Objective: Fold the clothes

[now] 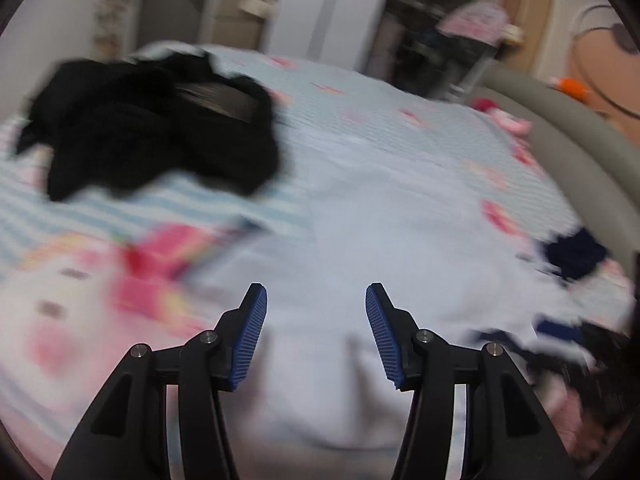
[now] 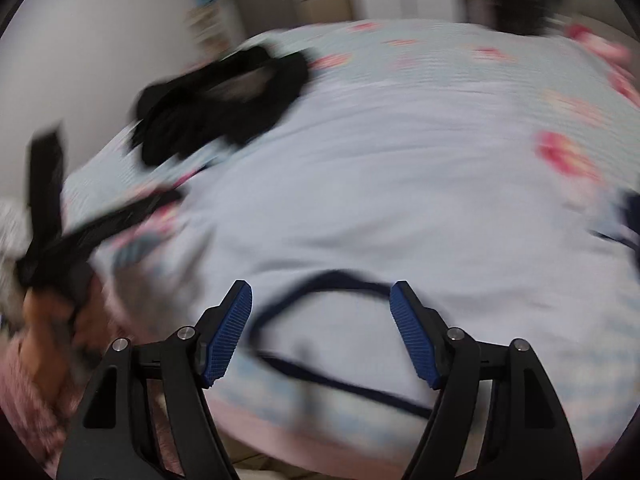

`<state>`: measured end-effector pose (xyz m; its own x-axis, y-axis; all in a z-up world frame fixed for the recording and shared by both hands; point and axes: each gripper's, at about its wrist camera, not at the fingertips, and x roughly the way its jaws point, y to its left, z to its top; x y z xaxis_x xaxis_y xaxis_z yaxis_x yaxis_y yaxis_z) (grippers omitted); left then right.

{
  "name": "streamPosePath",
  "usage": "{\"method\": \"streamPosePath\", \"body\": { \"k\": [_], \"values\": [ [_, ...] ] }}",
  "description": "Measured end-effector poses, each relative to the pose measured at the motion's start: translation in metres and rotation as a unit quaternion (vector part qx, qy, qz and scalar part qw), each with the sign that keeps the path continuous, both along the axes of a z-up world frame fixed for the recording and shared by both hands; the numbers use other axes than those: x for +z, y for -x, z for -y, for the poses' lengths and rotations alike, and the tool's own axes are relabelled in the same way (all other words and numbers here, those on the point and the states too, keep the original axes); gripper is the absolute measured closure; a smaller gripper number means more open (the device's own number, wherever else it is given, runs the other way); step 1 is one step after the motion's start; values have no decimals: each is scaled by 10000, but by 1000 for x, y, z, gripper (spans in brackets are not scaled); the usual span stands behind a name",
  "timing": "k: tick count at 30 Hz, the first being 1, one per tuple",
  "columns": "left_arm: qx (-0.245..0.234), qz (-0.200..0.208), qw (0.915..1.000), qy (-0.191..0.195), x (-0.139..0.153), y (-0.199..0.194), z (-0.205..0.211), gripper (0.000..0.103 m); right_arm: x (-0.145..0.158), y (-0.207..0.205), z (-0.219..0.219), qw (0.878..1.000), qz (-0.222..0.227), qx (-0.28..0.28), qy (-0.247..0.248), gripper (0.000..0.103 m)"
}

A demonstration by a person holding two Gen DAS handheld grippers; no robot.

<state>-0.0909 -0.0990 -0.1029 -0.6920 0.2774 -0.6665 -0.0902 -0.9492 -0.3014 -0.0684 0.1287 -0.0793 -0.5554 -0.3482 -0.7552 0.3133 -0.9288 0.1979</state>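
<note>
Both claws empty over the white garment [image 1: 360, 240].
Your left gripper [image 1: 316, 320] and right gripper [image 2: 321, 312] gape, freed to regrip near its navy-trimmed collar [image 2: 320, 280].

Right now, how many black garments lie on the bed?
1 that I can tell: the black garment, crumpled on the far left of the bed. Dark bits at the right edge are blurred, so more may be hidden.

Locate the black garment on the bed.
In both wrist views the black garment lies crumpled at the bed's far left, beyond the white garment.
</note>
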Motion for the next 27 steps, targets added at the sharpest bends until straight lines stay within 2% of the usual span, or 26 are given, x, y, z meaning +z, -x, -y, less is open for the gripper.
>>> {"method": "streamPosePath", "body": {
  "k": [1, 4, 6, 9, 12, 15, 17, 21, 24, 27],
  "values": [
    [-308, 94, 9995, -5, 0, 2, -21, 49, 2, 1, -19, 9996, -33, -292, -37, 29],
    [-1002, 301, 9930, 549, -2, 10, -84, 49, -2, 6, -67, 9934, -50, -1099, -319, 29],
    [-1290, 464, 9888, 594, -6, 19, -120, 49, -11, 5, -92, 9867, -33, -1524, -557, 29],
    [-1607, 588, 9840, 504, -13, 27, -165, 49, -26, -1, -114, 9788, 103, -1743, -1072, 30],
    [-1765, 620, 9804, 611, -18, 26, -204, 49, -47, -15, -134, 9732, 365, -1728, -1471, 30],
    [-2004, 676, 9755, 601, -25, 17, -236, 49, -65, -29, -151, 9727, 673, -1736, -1384, 30],
    [-2173, 602, 9719, 680, -26, 7, -253, 49, -62, -35, -162, 9748, 679, -1802, -1128, 30],
    [-2415, 408, 9661, 812, -25, -5, -275, 49, -37, -44, -177, 9779, 98, -2026, -508, 30],
    [-2292, 428, 9696, 743, -26, -4, -274, 49, -21, -44, -180, 9783, -308, -2046, -54, 29],
    [-1901, 472, 9785, 652, -28, 0, -258, 49, -24, -31, -164, 9838, -322, -1762, -105, 30]
  ]
}}
